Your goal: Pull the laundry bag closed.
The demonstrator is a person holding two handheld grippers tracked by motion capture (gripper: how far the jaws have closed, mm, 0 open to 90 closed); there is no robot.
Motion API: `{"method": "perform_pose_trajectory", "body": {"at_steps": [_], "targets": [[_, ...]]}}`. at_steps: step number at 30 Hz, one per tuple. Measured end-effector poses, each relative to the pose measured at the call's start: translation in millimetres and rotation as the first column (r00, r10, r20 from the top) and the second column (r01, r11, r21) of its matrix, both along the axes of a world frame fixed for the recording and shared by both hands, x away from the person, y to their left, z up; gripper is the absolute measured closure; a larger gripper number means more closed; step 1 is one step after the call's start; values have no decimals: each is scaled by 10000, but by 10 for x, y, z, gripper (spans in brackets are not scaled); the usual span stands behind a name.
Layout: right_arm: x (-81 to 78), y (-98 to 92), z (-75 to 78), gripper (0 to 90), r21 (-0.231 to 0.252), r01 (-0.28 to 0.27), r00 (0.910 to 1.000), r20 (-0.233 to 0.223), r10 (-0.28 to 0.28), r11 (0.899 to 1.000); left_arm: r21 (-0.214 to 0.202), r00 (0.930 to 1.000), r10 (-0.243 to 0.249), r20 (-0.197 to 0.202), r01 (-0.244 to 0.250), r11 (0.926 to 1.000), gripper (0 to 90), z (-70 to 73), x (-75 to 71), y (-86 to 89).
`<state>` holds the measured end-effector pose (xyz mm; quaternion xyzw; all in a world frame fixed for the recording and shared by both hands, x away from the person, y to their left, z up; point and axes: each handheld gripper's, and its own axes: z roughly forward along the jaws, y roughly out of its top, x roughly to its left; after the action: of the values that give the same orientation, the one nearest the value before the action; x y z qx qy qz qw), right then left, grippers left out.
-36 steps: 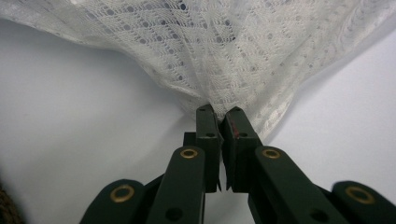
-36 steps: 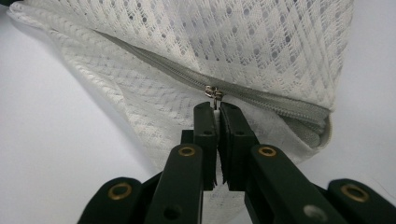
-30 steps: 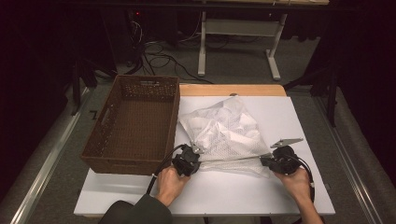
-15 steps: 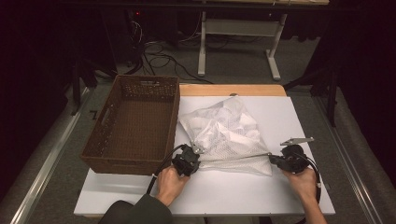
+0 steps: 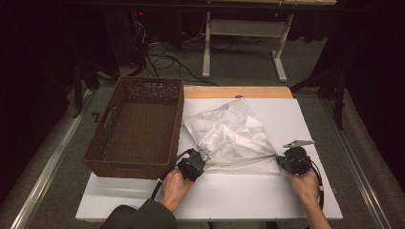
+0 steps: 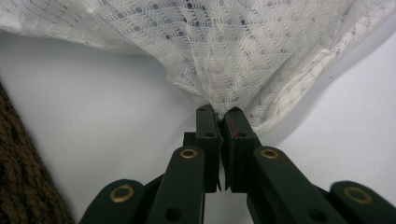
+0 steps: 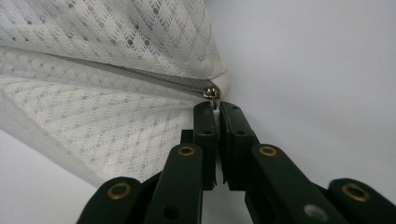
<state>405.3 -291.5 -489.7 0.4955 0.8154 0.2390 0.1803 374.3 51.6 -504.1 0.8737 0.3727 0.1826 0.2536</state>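
Mesh bag [image 5: 229, 136] lying mid-desk [image 5: 239, 195], right of basket [image 5: 136, 126]. Left tool [image 6: 218, 112] pinching its near corner, right tool [image 7: 215, 107] clamping the zip pull [image 7: 215, 111]. Pulling too hard: could tear mesh or slip off.

Setting: a lab or test room, dim around the edges. A white surface [image 5: 248, 191] sits under a fixed overhead camera. Loose cables [image 5: 162, 59] trail over grey carpet at upper left of the frame; a metal-legged bench frame [image 5: 243, 43] stands at top centre.
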Motion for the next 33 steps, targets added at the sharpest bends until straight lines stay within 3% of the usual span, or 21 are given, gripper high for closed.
{"method": "perform_pose_trajectory", "body": {"at_steps": [2,4,6,9,12,13,17,23,27,32,33], "targets": [[2,-11,-8,856,132,40,10000,21,-40,9999,-20,10000,19,-53,-19,10000,853,5,6,4],[-6,-5,-16,829,144,-7,10000,98,5,9999,-344,9992,164,-370,-177,9993,830,19,30,23],[-14,5,-10,739,110,10,10000,64,-11,9999,-754,9984,199,-525,-238,9969,759,56,36,29],[-10,13,-2,666,128,209,9998,40,-209,9997,-958,9983,84,-584,-139,9953,661,118,8,-9],[-18,-15,32,587,547,290,9994,-201,-279,9981,-1153,9986,21,-529,-82,9933,590,163,-8,-27],[-28,-31,50,571,645,331,9993,-213,-318,9974,-1427,9987,-3,-506,-70,9897,579,211,-8,-27],[-96,-86,170,514,1368,482,9986,151,-507,9894,-1905,9987,-171,-489,75,9817,519,308,-22,-21],[-235,58,319,489,1394,-348,9961,847,231,9896,-2540,9960,-815,-363,697,9647,480,478,-105,-26],[-337,188,383,511,1577,-913,9889,1303,709,9833,-2807,9940,-1070,-218,966,9549,475,584,-174,-1],[-446,319,412,524,1821,-1340,9830,1492,1073,9741,-2736,9911,-1326,-149,1235,9539,472,619,-263,6],[-488,387,406,526,1818,-1657,9790,1486,1395,9693,-2757,9896,-1436,-113,1350,9517,472,624,-292,-3]]}}
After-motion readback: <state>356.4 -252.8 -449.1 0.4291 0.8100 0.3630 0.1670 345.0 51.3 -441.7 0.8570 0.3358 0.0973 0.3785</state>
